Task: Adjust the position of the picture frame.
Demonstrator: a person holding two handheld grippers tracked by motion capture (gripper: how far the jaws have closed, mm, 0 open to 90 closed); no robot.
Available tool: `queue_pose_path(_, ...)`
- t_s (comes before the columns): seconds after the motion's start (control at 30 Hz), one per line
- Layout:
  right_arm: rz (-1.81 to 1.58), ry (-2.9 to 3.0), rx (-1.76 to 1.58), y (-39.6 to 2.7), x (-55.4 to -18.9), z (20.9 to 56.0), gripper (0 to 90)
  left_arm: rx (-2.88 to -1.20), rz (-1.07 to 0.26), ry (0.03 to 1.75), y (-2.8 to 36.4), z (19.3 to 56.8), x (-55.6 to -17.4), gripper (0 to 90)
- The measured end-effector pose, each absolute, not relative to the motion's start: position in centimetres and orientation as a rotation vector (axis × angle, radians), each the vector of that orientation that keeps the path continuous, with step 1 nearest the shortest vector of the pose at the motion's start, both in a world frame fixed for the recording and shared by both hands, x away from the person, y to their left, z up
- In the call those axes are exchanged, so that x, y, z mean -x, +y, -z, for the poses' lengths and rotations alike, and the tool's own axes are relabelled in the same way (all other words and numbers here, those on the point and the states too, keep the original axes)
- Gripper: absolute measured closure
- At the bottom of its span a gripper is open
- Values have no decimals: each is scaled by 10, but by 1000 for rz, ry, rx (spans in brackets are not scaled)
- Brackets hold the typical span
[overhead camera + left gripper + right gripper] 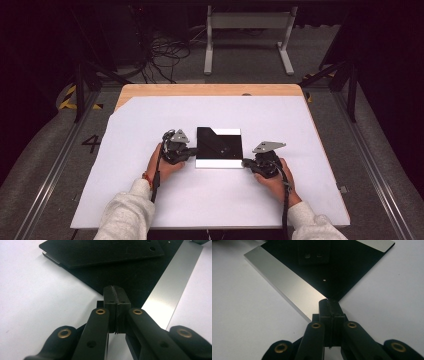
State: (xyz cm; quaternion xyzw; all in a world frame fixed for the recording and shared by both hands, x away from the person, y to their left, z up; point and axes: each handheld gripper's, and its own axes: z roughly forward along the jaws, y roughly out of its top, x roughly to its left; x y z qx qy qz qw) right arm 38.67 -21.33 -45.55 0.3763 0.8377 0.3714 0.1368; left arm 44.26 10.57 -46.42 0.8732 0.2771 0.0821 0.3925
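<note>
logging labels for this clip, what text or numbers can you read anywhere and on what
"4" – dark numeral on the grey floor left of the table.
No readable text on the black square plate with silver strips, the white table cover, or either gripper.

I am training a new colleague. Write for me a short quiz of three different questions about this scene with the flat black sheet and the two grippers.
1. True or false: the jaws of the left gripper stand wide open.
2. Which part of the black sheet do the tips of the right gripper meet? A) a corner B) the middle of the top surface C) nothing, it is far away
3. Fill in: the black sheet lies on a ____ plate with a mirror-like shine, and this plate rests on the white table cover.

Key
1. False: the jaws are pressed together.
2. A
3. silver metal
</note>
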Motion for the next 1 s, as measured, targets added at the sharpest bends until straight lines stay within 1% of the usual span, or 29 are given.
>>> queue_pose_path(0.27,-1064,2427,-1065,-212,-387,455,900,-2206,-193,703,108,465,-444,900)
queue_pose_path(0.83,-1062,2418,-1054,-212,-386,456,900,-2208,-211,702,107,465,-443,900)
queue_pose_path(1.0,-1075,2424,-1050,-213,-386,456,900,-2214,-241,692,106,464,-441,894)
